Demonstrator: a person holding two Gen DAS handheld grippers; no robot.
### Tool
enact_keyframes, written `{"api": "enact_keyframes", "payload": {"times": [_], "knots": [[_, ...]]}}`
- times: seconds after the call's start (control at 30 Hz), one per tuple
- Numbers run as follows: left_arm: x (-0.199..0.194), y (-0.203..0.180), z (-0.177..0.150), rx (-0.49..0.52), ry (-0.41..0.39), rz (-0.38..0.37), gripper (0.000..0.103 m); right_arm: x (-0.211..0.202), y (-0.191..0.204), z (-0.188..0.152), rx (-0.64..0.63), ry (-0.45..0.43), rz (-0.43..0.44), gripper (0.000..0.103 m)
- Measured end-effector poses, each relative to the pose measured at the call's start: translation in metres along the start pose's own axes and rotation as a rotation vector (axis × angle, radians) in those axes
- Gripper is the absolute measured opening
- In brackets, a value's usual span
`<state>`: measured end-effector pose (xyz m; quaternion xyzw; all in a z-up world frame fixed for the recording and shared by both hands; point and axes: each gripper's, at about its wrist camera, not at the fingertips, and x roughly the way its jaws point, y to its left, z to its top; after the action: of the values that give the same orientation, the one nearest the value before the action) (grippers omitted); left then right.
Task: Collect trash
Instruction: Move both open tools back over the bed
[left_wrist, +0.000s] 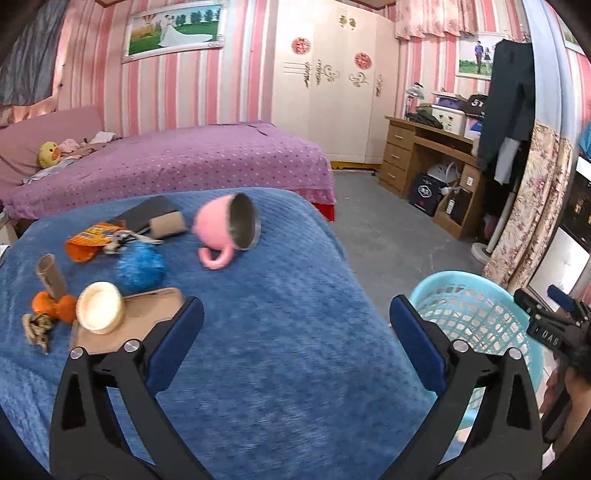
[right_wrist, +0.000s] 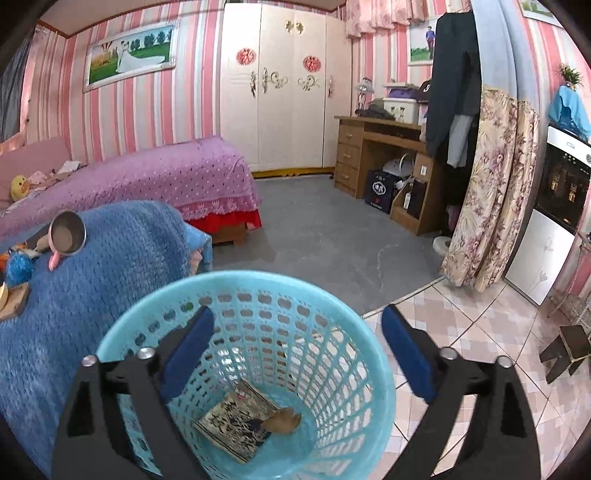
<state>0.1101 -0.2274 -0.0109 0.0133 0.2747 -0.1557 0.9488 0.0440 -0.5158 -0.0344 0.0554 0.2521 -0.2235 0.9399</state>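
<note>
Left gripper (left_wrist: 295, 343) angled down over blanket (left_wrist: 277, 314), jaws wide, empty; right gripper (right_wrist: 297, 354) above basket (right_wrist: 354, 332), released

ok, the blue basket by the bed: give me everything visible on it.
The basket is a round, light-blue plastic bin with a smooth rim and lattice walls of small holes, standing upright on the floor where grey flooring meets pink tile, close beside the blue blanket; whether they touch is unclear. Inside on the bottom lie a flat printed packet and a crumpled brownish scrap resting partly on it. The right gripper hangs open over its mouth, holding nothing. In the left wrist view it shows at the right of the bed.
</note>
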Motion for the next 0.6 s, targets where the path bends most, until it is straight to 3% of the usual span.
{"api": "enact_keyframes", "payload": {"times": [0.4, 0.6], "knots": [[-0.037, 0.108, 0.009, -0.028, -0.047, 0.162, 0.097, -0.006, 0.07, 0.012, -0.045, -0.024, 0.033, 0.098], [-0.043, 0.167, 0.003, -0.102, -0.042, 0.228, 0.097, -0.009, 0.111, 0.01, -0.089, -0.021, 0.078, 0.098]]}}
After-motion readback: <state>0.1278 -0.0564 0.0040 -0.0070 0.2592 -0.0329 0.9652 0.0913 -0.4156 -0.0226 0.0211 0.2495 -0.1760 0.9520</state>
